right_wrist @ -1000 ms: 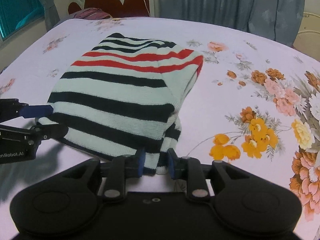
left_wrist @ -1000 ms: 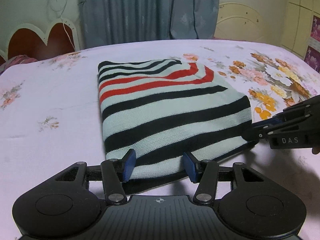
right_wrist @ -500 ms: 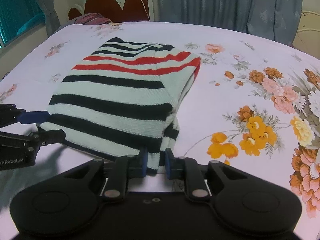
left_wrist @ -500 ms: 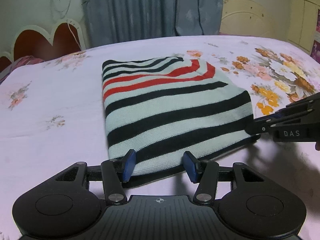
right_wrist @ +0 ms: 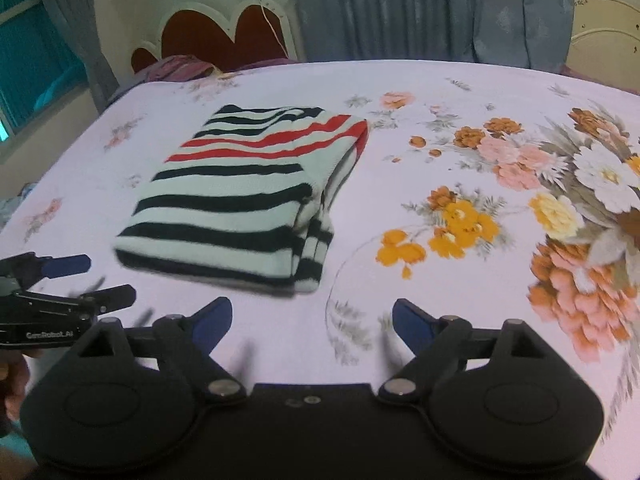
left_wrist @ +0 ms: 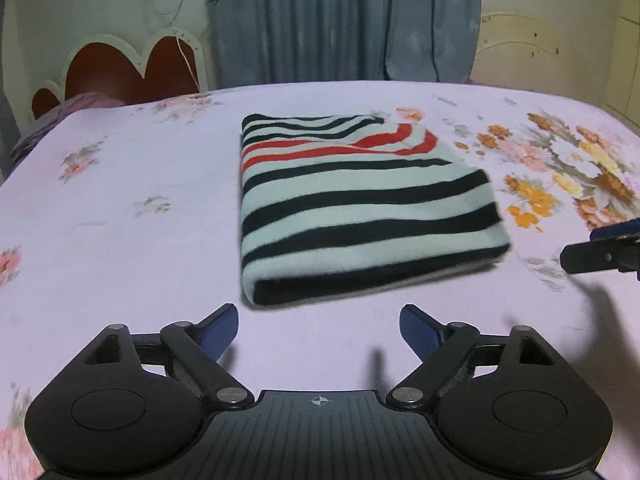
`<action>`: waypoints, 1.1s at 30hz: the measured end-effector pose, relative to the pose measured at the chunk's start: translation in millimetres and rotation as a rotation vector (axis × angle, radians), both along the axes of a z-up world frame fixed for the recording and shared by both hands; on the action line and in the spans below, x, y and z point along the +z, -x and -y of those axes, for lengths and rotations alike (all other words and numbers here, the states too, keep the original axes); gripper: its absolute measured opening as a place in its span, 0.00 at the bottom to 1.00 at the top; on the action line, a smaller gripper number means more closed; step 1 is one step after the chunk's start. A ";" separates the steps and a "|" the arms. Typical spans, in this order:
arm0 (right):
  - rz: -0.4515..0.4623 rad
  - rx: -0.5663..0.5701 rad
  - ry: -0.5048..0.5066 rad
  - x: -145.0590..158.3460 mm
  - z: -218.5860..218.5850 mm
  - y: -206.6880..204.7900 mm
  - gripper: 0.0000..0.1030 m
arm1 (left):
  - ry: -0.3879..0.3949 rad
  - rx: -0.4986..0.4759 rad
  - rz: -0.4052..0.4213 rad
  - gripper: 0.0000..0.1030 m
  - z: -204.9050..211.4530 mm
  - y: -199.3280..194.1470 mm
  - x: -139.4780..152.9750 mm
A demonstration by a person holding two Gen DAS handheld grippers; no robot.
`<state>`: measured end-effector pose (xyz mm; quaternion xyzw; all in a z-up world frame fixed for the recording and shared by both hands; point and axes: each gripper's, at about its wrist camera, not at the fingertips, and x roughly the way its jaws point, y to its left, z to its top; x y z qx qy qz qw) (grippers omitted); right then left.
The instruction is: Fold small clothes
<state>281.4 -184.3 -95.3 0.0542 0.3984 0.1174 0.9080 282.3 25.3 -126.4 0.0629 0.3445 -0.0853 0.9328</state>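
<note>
A folded knit sweater with black, red and pale stripes lies flat on the bed; the right wrist view shows it too, layered edges at its right side. My left gripper hangs short of the sweater's near edge, its jaws opening wide with nothing between them. My right gripper is pulled back from the near right corner, its jaws also opening, with only the sheet between them. Each gripper appears at the edge of the other's view: the right gripper and the left gripper.
The bed carries a pale lilac sheet with a large flower print on the right. A red scalloped headboard and grey-blue curtains stand behind. A purple pillow lies by the headboard.
Both grippers let go of the sweater's near edge, opened wide and drew back toward me. The sweater now lies free and farther off in both views.
</note>
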 end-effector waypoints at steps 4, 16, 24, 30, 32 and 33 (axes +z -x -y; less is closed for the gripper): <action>0.046 -0.021 -0.003 15.9 4.2 27.1 0.99 | 0.035 0.027 0.044 1.00 2.5 35.5 23.6; 0.201 -0.047 0.047 66.2 -3.4 99.6 0.99 | 0.069 0.067 0.145 1.00 5.7 111.9 89.2; 0.259 -0.090 0.066 80.3 -11.3 123.3 0.99 | 0.074 0.077 0.179 1.00 4.0 138.9 102.1; 0.273 -0.105 0.079 82.5 -18.8 132.2 0.99 | 0.082 0.074 0.202 1.00 -0.7 147.2 107.2; 0.274 -0.102 0.082 82.9 -20.3 133.3 0.99 | 0.090 0.073 0.206 1.00 -2.0 147.6 108.8; 0.276 -0.101 0.086 83.7 -21.8 134.9 0.99 | 0.093 0.070 0.208 1.00 -2.6 148.0 109.4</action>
